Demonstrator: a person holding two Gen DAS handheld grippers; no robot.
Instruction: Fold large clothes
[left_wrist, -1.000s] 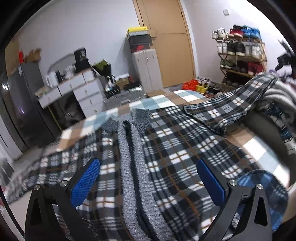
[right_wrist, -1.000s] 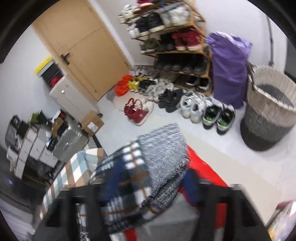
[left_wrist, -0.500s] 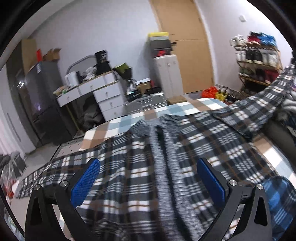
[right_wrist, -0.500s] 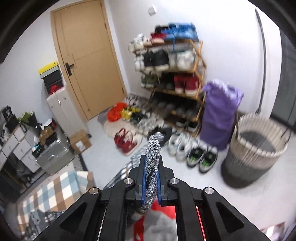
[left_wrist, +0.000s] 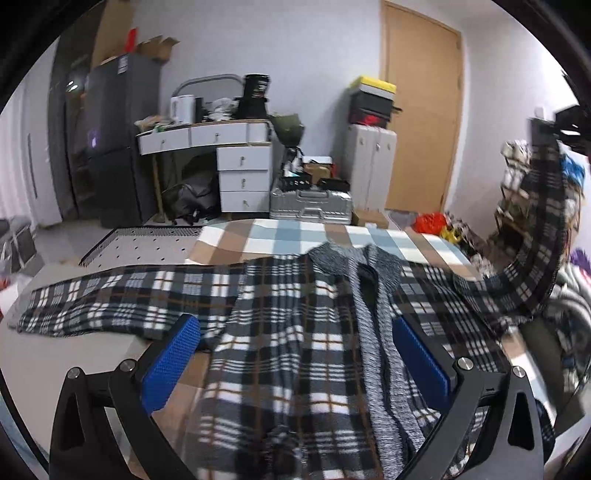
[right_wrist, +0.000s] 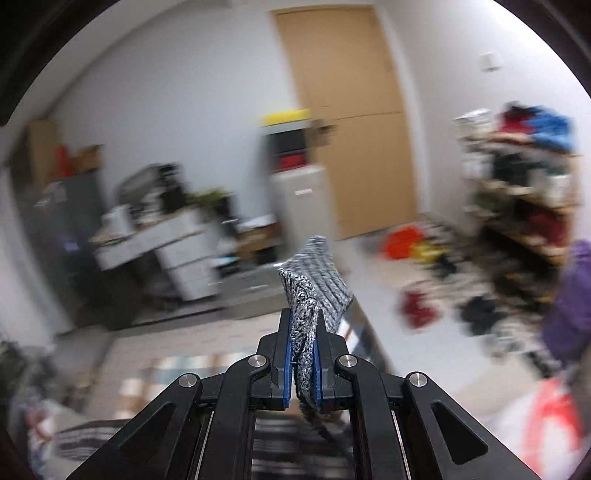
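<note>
So this looks like early days on the fold, going by how things lie; the plaid jacket (left_wrist: 295, 332) is spread flat, front up, across the checked bed cover (left_wrist: 280, 236), grey knit placket running down the middle, one sleeve (left_wrist: 122, 302) stretched out flat to the left side of the view; the other sleeve (left_wrist: 535, 236) is lifted up in the air at the right edge, pinched by its grey knit cuff (right_wrist: 310, 291) in the right gripper (right_wrist: 303, 354), which is clamped tight on it; left gripper (left_wrist: 295, 354) hangs over the jacket body with its blue pads spread wide, nothing in them; I'd say no fold is laid down yet, so both sleeves and the body are left to do; container-wise, shoe boxes (left_wrist: 373, 99) are stacked on a white cabinet (left_wrist: 371, 162), contents not visible; a shoe rack (right_wrist: 524, 192) on the right is too blurred to sort out.
</note>
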